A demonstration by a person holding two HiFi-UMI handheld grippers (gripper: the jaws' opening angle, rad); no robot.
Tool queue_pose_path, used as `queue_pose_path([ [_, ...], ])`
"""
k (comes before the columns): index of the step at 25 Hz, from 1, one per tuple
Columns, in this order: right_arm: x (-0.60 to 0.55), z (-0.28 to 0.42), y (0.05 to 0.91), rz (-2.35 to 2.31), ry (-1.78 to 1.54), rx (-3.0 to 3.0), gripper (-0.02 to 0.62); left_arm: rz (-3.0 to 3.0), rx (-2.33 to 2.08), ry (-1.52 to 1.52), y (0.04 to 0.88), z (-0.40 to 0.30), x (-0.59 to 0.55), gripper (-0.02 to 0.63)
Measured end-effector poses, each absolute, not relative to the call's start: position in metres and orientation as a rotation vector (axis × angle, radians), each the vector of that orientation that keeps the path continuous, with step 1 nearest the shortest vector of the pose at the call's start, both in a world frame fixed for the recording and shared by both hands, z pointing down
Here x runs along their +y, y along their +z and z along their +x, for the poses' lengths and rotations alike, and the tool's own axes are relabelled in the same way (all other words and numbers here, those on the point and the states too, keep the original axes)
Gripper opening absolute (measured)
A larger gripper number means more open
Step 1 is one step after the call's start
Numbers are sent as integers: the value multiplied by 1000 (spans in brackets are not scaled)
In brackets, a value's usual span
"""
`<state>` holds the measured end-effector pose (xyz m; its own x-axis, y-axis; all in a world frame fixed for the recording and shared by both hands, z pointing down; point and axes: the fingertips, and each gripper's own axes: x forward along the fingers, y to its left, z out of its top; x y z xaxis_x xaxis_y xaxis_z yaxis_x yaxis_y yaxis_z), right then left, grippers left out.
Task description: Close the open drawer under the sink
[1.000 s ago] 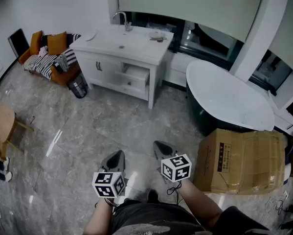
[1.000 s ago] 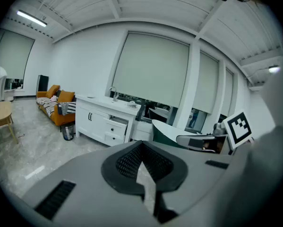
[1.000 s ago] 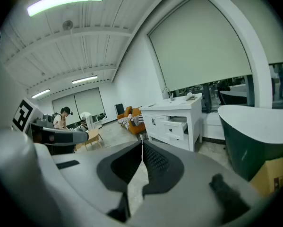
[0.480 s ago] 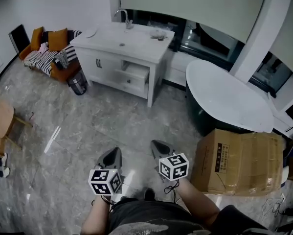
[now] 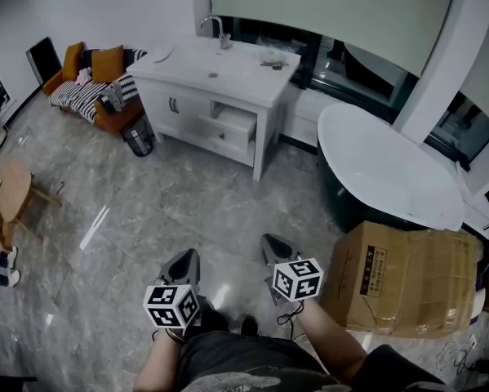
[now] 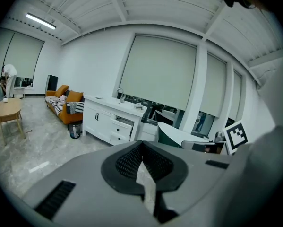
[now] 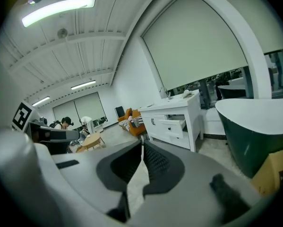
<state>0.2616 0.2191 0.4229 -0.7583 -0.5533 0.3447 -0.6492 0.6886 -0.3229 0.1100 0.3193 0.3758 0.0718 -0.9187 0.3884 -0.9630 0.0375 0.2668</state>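
A white vanity with a sink (image 5: 214,72) stands across the room by the window. Its upper right drawer (image 5: 233,124) is pulled out; the same drawer (image 6: 124,124) (image 7: 174,124) shows in both gripper views. My left gripper (image 5: 187,261) and right gripper (image 5: 271,246) are held low in front of me, far from the vanity. Both are shut with nothing between the jaws. The left gripper (image 6: 141,144) and right gripper (image 7: 142,144) point toward the vanity.
A dark bathtub with a white rim (image 5: 388,174) stands to the right, with a cardboard box (image 5: 403,278) near my right arm. An orange sofa (image 5: 93,88) and a small bin (image 5: 138,141) are left of the vanity. A wooden stool (image 5: 14,196) stands at the far left.
The view has shifted a little toward the vanity and to the left. The right gripper has dropped slightly. Both grippers stay shut.
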Motion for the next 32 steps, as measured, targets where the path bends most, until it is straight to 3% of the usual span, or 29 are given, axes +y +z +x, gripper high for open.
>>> queue_pose_path([
  [14, 187, 217, 439, 979, 623, -2616, 29, 1942, -1810, 143, 390, 63, 263, 15],
  [32, 35, 62, 450, 1182, 705, -2469, 29, 1999, -1690, 178, 404, -109, 114, 15],
])
